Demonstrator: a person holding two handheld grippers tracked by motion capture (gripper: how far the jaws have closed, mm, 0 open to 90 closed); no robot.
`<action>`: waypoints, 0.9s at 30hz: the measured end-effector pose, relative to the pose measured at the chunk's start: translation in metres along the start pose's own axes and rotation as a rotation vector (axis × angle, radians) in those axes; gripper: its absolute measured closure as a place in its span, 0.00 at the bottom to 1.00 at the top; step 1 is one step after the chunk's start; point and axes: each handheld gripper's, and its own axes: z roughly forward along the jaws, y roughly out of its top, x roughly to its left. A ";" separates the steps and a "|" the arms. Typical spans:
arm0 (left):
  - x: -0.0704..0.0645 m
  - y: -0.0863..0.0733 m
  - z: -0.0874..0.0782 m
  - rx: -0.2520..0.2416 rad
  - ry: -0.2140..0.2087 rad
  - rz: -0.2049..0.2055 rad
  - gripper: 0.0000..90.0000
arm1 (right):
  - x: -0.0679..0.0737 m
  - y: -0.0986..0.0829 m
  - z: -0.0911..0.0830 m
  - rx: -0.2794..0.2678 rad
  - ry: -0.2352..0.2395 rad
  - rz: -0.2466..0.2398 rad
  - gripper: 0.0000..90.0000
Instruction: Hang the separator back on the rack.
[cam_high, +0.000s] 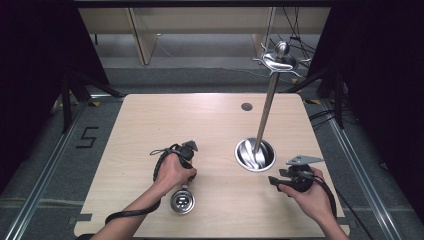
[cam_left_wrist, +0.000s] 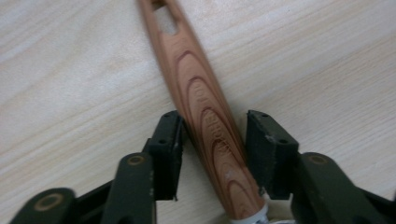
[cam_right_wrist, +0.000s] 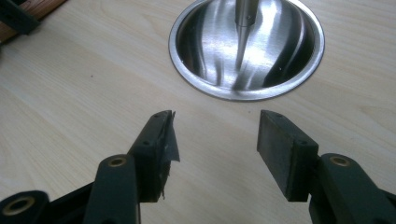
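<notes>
A utensil lies on the table near me, its round metal head (cam_high: 182, 201) showing just below my left hand. Its wooden handle (cam_left_wrist: 205, 107) has a slot at the far end and runs between the jaws of my left gripper (cam_left_wrist: 212, 140), which stands open with a small gap on each side of the wood. In the high view my hand hides the handle, and the left gripper (cam_high: 186, 154) sits under it. My right gripper (cam_right_wrist: 212, 140) is open and holds nothing. It hovers low over the table just in front of the steel base bowl (cam_right_wrist: 247, 46).
A steel stand rises from the base bowl (cam_high: 255, 155) at centre right: a thin pole (cam_high: 265, 115) topped with a knob and hooks (cam_high: 280, 60). A small dark hole (cam_high: 246, 106) marks the tabletop's far side. Black frames flank the table.
</notes>
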 end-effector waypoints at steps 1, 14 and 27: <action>0.000 -0.001 0.001 -0.024 0.003 -0.001 0.66 | -0.001 -0.001 0.001 -0.009 -0.006 -0.023 0.52; 0.001 -0.013 -0.001 -0.060 -0.014 0.097 0.75 | 0.000 0.000 0.002 -0.010 0.003 -0.019 0.52; 0.017 -0.034 -0.020 -0.244 -0.100 0.160 0.75 | 0.005 0.001 0.001 -0.014 0.013 0.003 0.52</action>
